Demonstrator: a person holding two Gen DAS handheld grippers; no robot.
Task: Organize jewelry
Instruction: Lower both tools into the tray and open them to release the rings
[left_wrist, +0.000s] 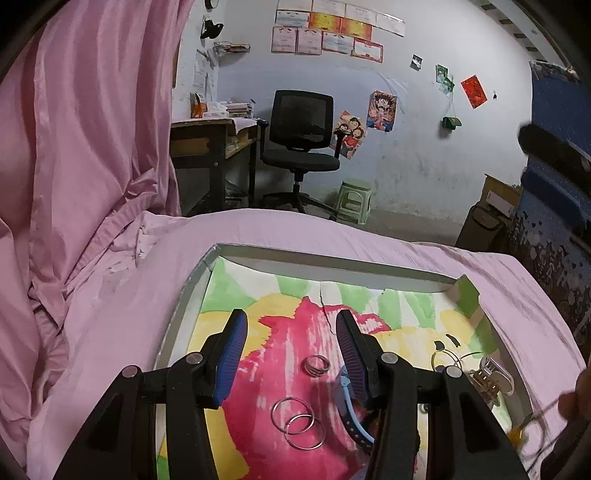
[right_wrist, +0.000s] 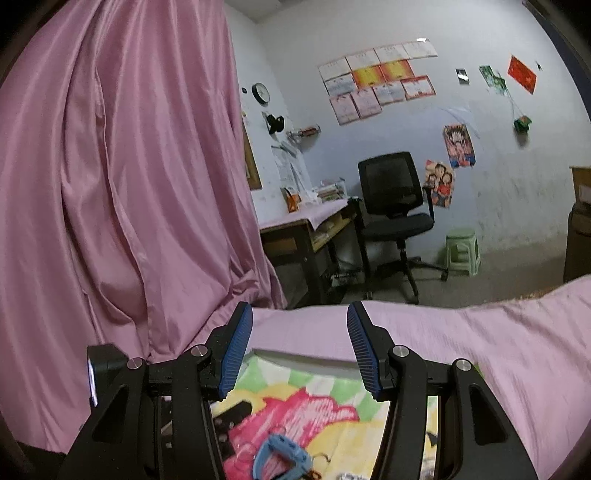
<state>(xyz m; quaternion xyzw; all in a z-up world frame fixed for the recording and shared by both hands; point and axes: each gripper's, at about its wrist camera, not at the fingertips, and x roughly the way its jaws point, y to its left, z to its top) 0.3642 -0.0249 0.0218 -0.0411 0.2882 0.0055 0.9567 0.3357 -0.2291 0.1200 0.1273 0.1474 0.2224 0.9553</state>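
Left hand-held gripper (left_wrist: 291, 339): wide open, holding nothing — it hangs over the tray, pointing forward.
Right hand-held gripper (right_wrist: 299, 341): also wide open and empty, raised higher, above the near part of the tray.
Tray (left_wrist: 192, 295): a flat box with a bright painted floor, lying on the bed (left_wrist: 110, 332) with the pink sheet.
Jewelry: a small stack of rings (left_wrist: 317, 364) lies just under the left gripper; two big thin hoops (left_wrist: 297, 421) lie closer, overlapping; a blue watch strap (left_wrist: 351, 410) lies beside the right finger; a gold clip (left_wrist: 487, 376) and a wire ring (left_wrist: 445, 358) sit near the tray's right wall.
Step in hand: likely picking one piece to sort — the small rings seem the easiest.
How to do it well: go down slowly, put one finger on each side, close gently.
Watch out: thin hoops lie flat and may slip, so pinch the rim.
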